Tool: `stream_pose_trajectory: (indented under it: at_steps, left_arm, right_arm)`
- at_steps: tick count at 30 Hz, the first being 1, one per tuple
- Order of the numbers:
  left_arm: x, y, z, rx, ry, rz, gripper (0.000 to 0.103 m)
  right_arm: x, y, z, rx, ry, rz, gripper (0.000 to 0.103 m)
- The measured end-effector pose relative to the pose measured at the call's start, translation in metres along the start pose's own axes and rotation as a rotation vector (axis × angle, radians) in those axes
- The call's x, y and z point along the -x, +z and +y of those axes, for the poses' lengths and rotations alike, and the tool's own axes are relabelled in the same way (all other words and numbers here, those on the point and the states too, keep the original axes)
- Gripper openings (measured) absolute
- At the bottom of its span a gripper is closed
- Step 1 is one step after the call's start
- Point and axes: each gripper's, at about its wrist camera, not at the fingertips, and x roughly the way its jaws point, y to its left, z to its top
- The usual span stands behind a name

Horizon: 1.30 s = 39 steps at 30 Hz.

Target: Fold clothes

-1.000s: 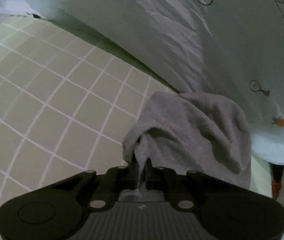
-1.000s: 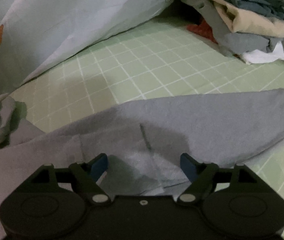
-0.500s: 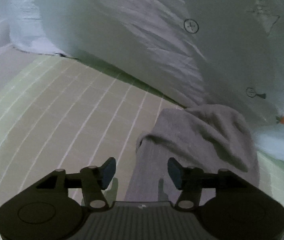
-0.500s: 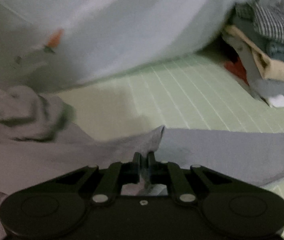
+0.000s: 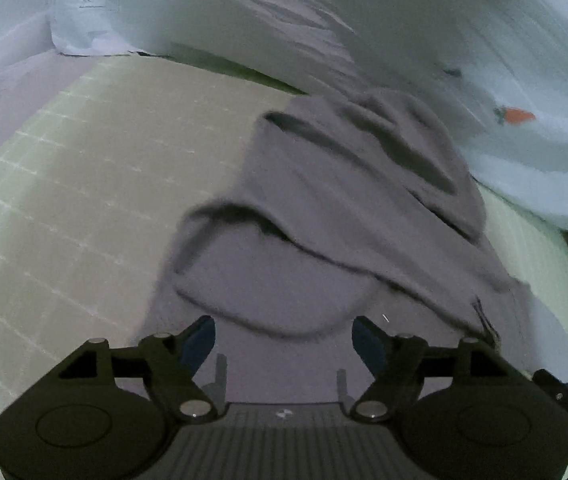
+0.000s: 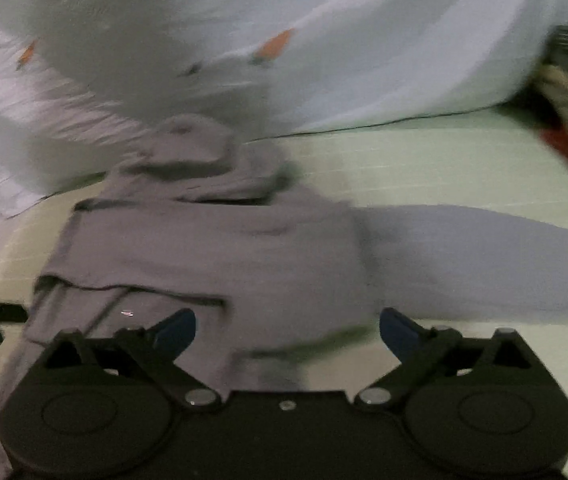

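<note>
Left wrist view: the left gripper [image 5: 284, 340] stood with its jaws spread wide and nothing between them, directly above the near edge of the grey knitted garment [image 5: 335, 216]. The garment lay on the pale green checked bed sheet [image 5: 84, 200], its far end bunched against the light blue printed duvet [image 5: 483, 40].

Right wrist view: the right gripper [image 6: 287, 332] was likewise spread and empty, over the garment's [image 6: 212, 248] near edge. One layer lay doubled over the body; a long grey panel [image 6: 483, 256] extended flat to the right of the garment's body. A heap of other clothes [image 6: 567, 116] lay beyond that panel.

Judgement: a fold was part-made, with both grippers released. The next move probably called for regripping an edge, most likely of the extended panel.
</note>
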Motion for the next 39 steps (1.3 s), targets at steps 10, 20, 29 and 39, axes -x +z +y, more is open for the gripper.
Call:
stream_pose_trajectory:
  at_steps: [10,20,29,39]
  left_arm:
    - [-0.001,-0.038,-0.086,-0.155,-0.013,-0.015,0.093]
    - [-0.040,-0.025,-0.183,-0.359,-0.208,0.080,0.072]
    - [-0.088,-0.024,-0.209,-0.497,-0.217,0.217,0.016]
    - [-0.056,-0.001,-0.193,-0.611,-0.180,0.096,0.007]
  right_arm:
    - [0.041,-0.041,-0.094,-0.098,-0.227,-0.017,0.103]
    - [0.040,-0.038,-0.171,-0.318,-0.288,-0.007,0.103]
    - [0.002,0.004,-0.177,-0.296,-0.317,-0.006,0.103]
    - [-0.027,0.004,-0.159,-0.180,-0.321,0.096,0.103]
